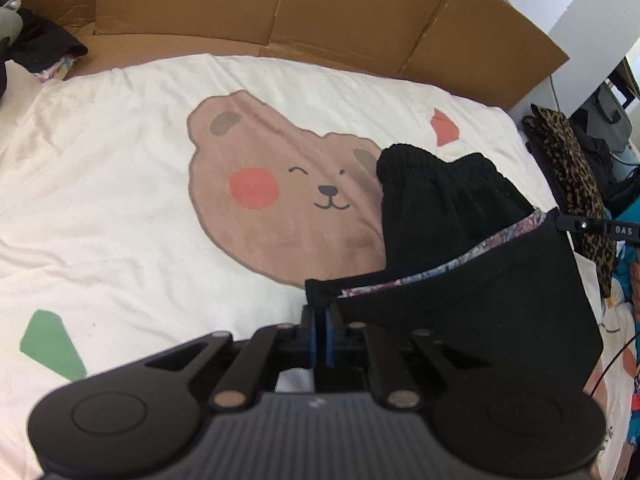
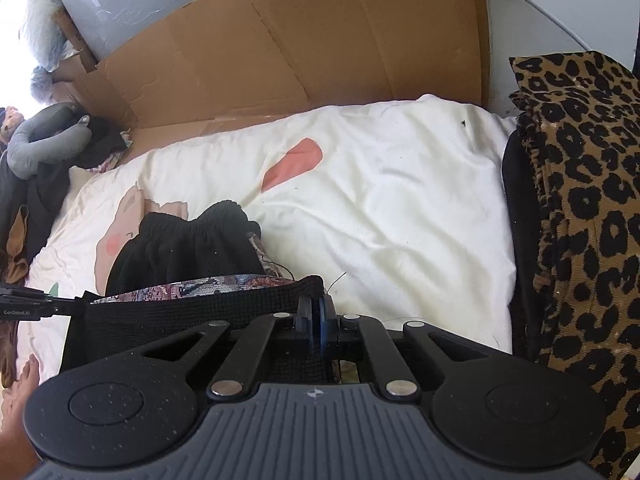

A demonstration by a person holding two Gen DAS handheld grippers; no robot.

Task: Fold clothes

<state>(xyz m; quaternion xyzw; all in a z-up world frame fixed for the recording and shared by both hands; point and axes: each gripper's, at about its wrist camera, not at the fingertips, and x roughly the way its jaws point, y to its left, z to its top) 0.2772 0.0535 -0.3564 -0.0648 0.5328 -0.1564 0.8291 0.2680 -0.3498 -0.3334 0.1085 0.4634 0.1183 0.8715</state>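
Black knitted garment (image 1: 460,280) hung stretched between the two grippers, above the white bedcover (image 1: 120,160) with the bear print (image 1: 280,184). The left gripper (image 1: 322,312) was closed, and its blue pads pinched one corner of the garment's upper edge. The right gripper (image 2: 316,312) was also closed, and it pinched the other corner of the same edge. Between the two corners the edge ran as a taut line, and a strip of patterned lining (image 1: 440,268) showed along it. The lower part of the garment, with a gathered ribbed hem (image 1: 420,160), lay on the bedcover and covered one ear of the bear print.

On the side of the bear print away from the garment, the bedcover was wide and free, with only soft wrinkles and a green shape (image 1: 52,344) near the gripper. Beyond the bear print the bedcover ended at a wall of brown cardboard (image 1: 280,8), which closed the far edge. At the far corner next to this cardboard lay a dark pile of clothes (image 1: 40,48). On the garment's side, past the bear print, the bedcover's edge met a leopard-print cloth (image 2: 580,220), which stood close to the right gripper. A red shape (image 2: 292,164) marked the free white area between the garment and the cardboard.
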